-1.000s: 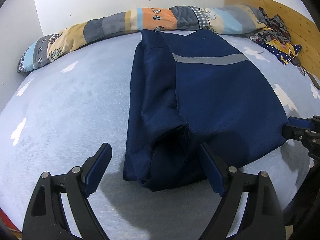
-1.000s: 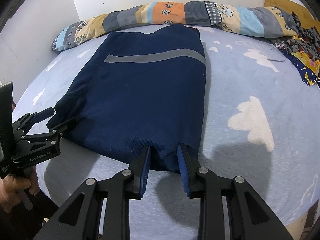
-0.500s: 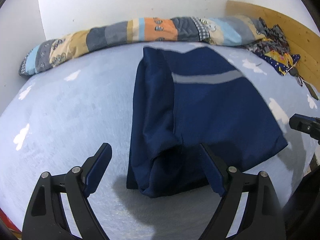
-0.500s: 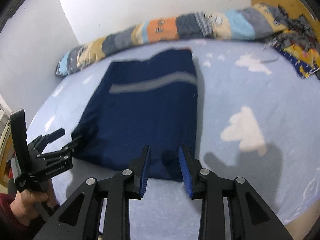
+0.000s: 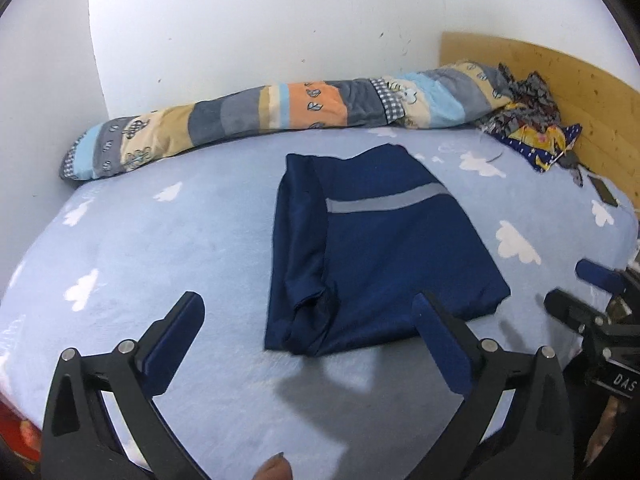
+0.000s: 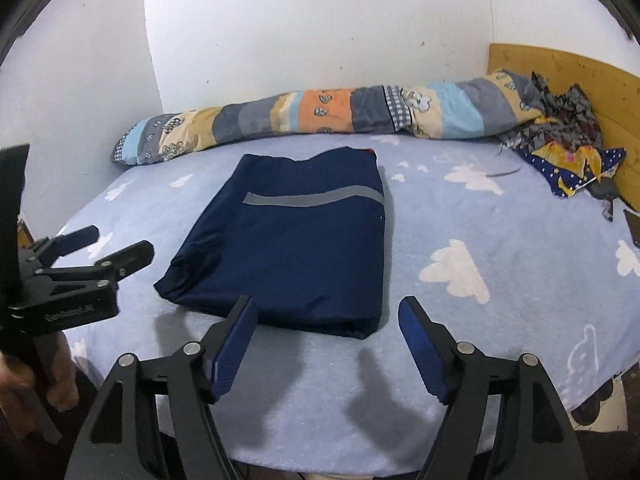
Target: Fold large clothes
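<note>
A navy garment (image 5: 380,256) with a grey stripe lies folded into a flat rectangle on the bed, its near hem towards me. My left gripper (image 5: 306,304) hovers above and short of its near left corner, jaws opening wide, nothing between them. In the right wrist view the same garment (image 6: 296,248) lies ahead, and my right gripper (image 6: 326,302) hangs just short of its near right corner, jaws opening and empty. Each gripper shows in the other's view: the left gripper (image 6: 118,240) at the left, the right gripper (image 5: 572,286) at the right.
The bed sheet (image 6: 500,240) is light blue with white clouds. A rolled patchwork quilt (image 5: 280,108) runs along the far wall. Crumpled patterned clothes (image 6: 568,148) lie by the wooden headboard (image 5: 560,76). A phone (image 5: 604,194) rests at the right. The bed's near edge is just below both grippers.
Both grippers drew back and rose from the garment's near edge. The right gripper let go of the hem and spread its jaws. The left jaws widened a little.
</note>
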### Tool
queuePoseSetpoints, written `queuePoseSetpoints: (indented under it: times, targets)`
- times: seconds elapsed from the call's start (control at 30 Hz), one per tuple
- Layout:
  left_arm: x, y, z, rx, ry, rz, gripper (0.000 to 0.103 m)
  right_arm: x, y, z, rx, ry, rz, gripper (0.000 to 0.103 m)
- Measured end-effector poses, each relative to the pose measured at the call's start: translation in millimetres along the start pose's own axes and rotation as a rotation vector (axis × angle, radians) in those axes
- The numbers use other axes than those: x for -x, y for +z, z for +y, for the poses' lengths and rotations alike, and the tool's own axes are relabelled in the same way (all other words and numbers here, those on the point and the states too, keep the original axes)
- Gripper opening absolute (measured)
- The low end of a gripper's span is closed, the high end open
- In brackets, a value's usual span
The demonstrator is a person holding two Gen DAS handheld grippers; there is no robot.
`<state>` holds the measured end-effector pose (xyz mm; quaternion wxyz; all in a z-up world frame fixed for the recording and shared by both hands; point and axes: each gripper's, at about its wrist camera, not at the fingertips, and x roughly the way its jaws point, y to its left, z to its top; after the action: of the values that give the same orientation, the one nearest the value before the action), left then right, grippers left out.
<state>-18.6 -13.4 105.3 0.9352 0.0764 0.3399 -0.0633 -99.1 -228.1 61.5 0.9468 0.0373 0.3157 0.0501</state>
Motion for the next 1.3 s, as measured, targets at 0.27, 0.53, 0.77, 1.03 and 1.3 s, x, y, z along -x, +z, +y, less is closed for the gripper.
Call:
queuePoseSetpoints:
  times: [0.27,0.53,0.77,1.03,1.3]
  targets:
    - [17.5,-13.0,12.8,0.026,0.015,0.01,0.103,7.8,-3.7,9.1,0.034,-0.002,-0.02,0.076]
    - [18.9,-18.9,13.3,0.028,0.042,0.026,0.103,9.4,-6.6,23.6,0.094,0.003,-0.026,0.076]
    - [17.5,-19.3,16.5,0.042,0.062,0.025,0.103,5.9,-8.7,23.8,0.103,0.005,-0.015,0.076]
    - [11.3,-18.1,17.2,0.028,0.088,0.063,0.103,3.7,-9.1,22.9,0.094,0.011,-0.009,0.076]
    - [11.1,-18.0,15.3,0.007,0.114,0.07,0.103,1.9,-8.8,20.6,0.091,0.016,-0.005,0.076]
